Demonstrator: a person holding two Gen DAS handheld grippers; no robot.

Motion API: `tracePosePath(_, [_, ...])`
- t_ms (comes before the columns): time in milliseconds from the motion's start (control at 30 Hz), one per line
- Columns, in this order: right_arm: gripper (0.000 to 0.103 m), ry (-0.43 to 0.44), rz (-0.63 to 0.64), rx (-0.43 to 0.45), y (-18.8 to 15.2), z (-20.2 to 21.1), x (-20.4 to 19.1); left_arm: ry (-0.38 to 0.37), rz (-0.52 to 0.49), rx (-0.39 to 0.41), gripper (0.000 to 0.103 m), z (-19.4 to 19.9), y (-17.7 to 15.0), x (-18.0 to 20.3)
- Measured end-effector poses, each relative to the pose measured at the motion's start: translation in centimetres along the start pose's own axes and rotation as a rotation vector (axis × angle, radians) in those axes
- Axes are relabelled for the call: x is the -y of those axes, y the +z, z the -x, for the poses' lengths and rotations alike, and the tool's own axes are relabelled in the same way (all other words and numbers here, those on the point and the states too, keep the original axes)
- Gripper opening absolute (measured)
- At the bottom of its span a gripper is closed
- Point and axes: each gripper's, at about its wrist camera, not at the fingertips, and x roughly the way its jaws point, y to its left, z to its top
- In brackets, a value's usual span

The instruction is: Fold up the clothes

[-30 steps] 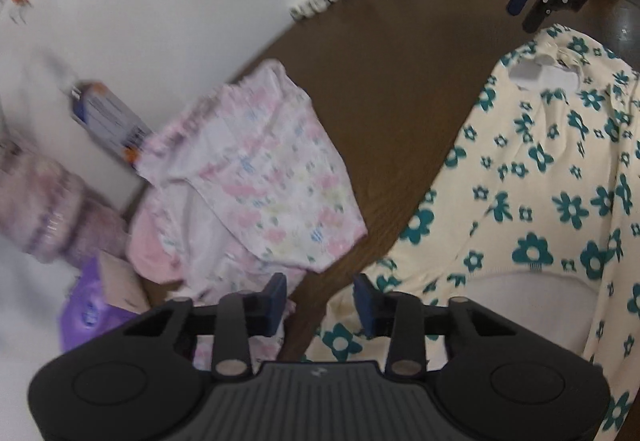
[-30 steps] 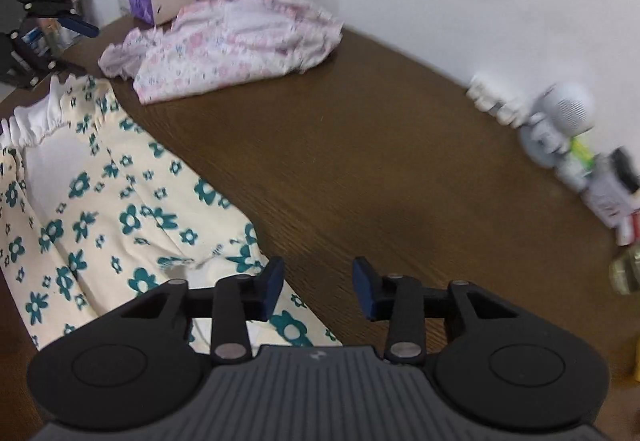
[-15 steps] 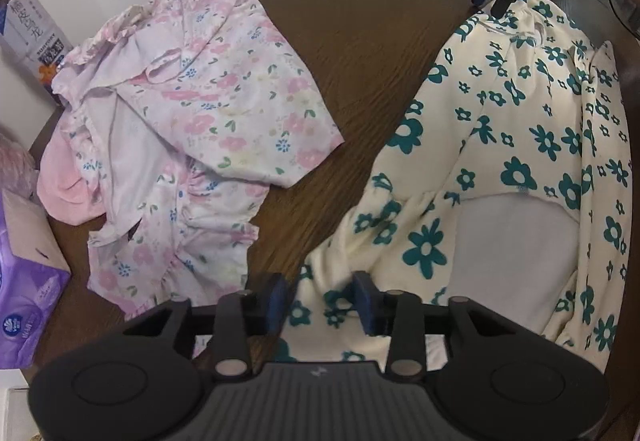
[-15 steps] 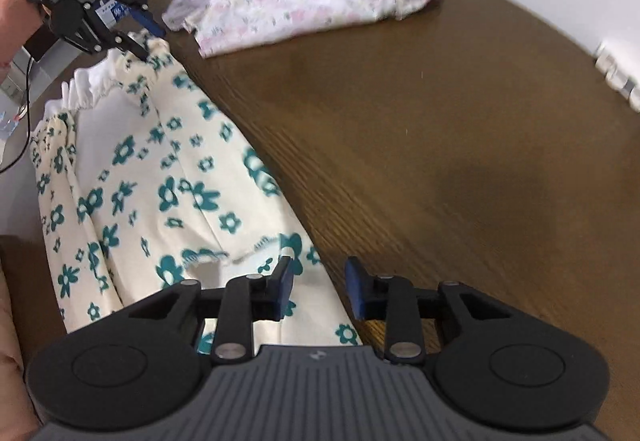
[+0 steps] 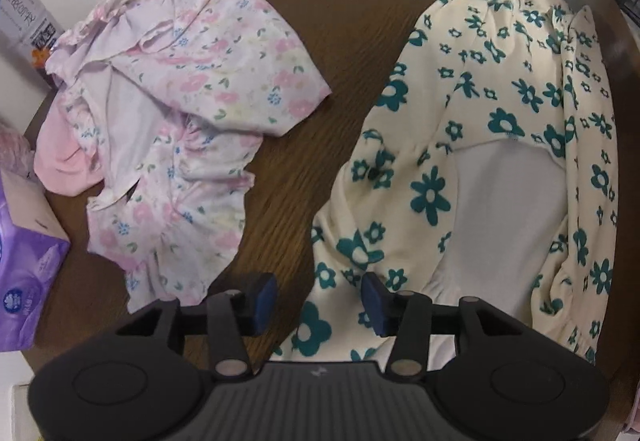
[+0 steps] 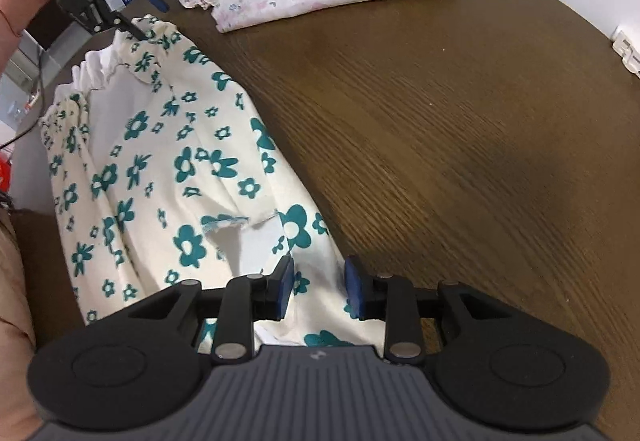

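Cream dress (image 5: pixel 492 177) with teal flowers lies flat on the table (image 6: pixel 440 113). Left gripper (image 5: pixel 319 299) sits at one end, jaws just opened wider, spread over the hem. Right gripper (image 6: pixel 318 286) sits at the other end, jaws just narrowed, cloth between, not pinched. Pink floral clothes (image 5: pixel 188 113) are heaped well apart.

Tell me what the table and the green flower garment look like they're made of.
Table: dark brown wood or wood veneer, judging by its visible grain lines and low sheen. Green flower garment: soft, thin, matte cream printed fabric, possibly cotton; it wrinkles and gathers at the ruffled edge.
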Motion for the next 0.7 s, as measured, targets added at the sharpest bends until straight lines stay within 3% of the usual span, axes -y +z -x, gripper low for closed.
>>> tracePosePath(233, [0.029, -0.031, 0.06, -0.058, 0.5, -0.5, -1.5, 0.009, -0.009, -0.017, 0.059, -0.2, 0.2, 0.6])
tracePosePath(467, [0.027, -0.119, 0.146, -0.107, 0.8, -1.1, -3.4, -0.063, 0.037, -0.048, 0.062, -0.6, 0.4, 1.1])
tracePosePath(500, [0.027, -0.12, 0.145, -0.108, 0.8, -1.1, -3.4, -0.065, 0.047, -0.037, 0.06, -0.5, 0.2, 1.0])
tracePosePath(567, [0.021, -0.12, 0.144, -0.104, 0.6, -1.1, -3.5, -0.085, 0.037, -0.008, 0.035, 0.0, -0.3, 1.6])
tracePosePath(600, [0.018, -0.119, 0.144, -0.099, 0.5, -1.1, -3.7, -0.1, 0.028, 0.008, 0.01, 0.3, -0.5, 2.0])
tracePosePath(667, [0.009, -0.127, 0.159, -0.087, 0.2, -1.0, -4.2, -0.066, 0.015, 0.027, 0.008, 0.6, -0.9, 3.1])
tracePosePath(700, [0.008, -0.132, 0.166, -0.081, 0.1, -1.0, -4.5, -0.016, 0.009, 0.043, 0.006, 0.7, -1.1, 3.4])
